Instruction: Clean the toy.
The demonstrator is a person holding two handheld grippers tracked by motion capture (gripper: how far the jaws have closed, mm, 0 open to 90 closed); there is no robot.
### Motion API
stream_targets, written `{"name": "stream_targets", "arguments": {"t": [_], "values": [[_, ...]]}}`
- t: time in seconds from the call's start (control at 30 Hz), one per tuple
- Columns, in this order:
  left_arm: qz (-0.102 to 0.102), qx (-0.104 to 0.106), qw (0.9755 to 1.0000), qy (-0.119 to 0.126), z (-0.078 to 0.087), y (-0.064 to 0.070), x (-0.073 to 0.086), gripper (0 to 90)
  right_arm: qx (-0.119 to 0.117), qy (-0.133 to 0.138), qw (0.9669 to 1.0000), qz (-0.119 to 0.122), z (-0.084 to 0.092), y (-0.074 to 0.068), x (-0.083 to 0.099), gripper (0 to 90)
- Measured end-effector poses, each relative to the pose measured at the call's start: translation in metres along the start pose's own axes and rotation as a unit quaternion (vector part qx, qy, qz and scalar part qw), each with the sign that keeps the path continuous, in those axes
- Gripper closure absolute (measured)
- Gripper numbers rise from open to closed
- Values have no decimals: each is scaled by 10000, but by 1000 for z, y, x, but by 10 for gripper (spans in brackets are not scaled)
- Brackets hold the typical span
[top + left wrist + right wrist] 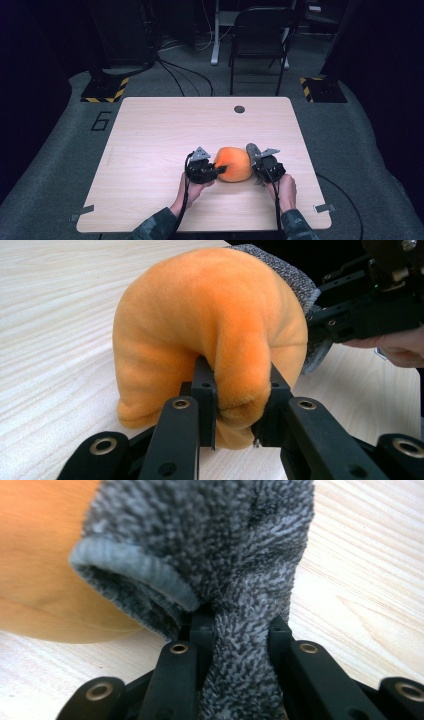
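In the left gripper view, the left gripper [237, 407] has its jaws clamped on a fold of the orange plush sock [210, 325] at lower centre. The right gripper [240, 630] pinches the grey fuzzy sock [220, 545] by its fabric just below the ribbed cuff. In the high view both socks sit bunched between the grippers, lower centre of the wooden table [150, 130]. Both hands [192, 190] come in from the bottom edge, in camouflage sleeves [155, 227]. A folding chair [260, 40] stands beyond the table.
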State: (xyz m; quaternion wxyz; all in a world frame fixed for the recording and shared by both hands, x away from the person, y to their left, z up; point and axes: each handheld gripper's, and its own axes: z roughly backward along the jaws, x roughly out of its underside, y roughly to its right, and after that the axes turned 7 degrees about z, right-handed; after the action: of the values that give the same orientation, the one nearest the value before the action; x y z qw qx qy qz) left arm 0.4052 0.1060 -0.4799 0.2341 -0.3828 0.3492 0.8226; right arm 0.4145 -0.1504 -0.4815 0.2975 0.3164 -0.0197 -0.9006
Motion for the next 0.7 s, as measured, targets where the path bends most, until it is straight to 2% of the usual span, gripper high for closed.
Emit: {"name": "stream_targets", "arguments": {"t": [0.1, 0.2, 0.27, 0.3, 0.4, 0.43, 0.47, 0.5, 0.6, 0.63, 0.7], "values": [[21, 5, 10000, 9, 1, -1, 0, 750, 122, 170, 9997, -108, 17, 6, -3, 742], [18, -3, 10000, 17, 1, -1, 0, 748, 179, 697, 9973, -173, 51, 7, -13, 742], [18, -6, 10000, 7, 1, -1, 0, 747, 122, 1009, 9948, -33, 70, 0, -21, 743], [20, -11, 10000, 10, 1, -1, 0, 746, 88, 1061, 9943, 67, 73, -6, -24, 742], [-40, -46, 10000, -12, 1, 0, 0, 741, -43, 876, 9956, 319, 63, -25, -29, 743], [-65, -55, 10000, -24, 1, 1, 1, 738, -19, 749, 9965, 384, 56, -29, -28, 745], [-86, -77, 9999, -32, 0, 1, 2, 732, 56, 751, 9964, 383, 49, -32, -27, 746], [-128, -78, 9999, -46, -1, 1, 2, 729, 43, 734, 9964, 419, 46, -32, -26, 746], [-211, -89, 9997, -55, -1, 1, 1, 709, -65, 746, 9967, 309, 45, -28, -25, 747], [-260, -104, 9996, -53, -1, 0, 1, 698, -103, 760, 9963, 386, 44, -26, -25, 747], [-307, -98, 9995, -33, -1, 0, 1, 655, -91, 768, 9965, 316, 43, -26, -24, 748]]}}
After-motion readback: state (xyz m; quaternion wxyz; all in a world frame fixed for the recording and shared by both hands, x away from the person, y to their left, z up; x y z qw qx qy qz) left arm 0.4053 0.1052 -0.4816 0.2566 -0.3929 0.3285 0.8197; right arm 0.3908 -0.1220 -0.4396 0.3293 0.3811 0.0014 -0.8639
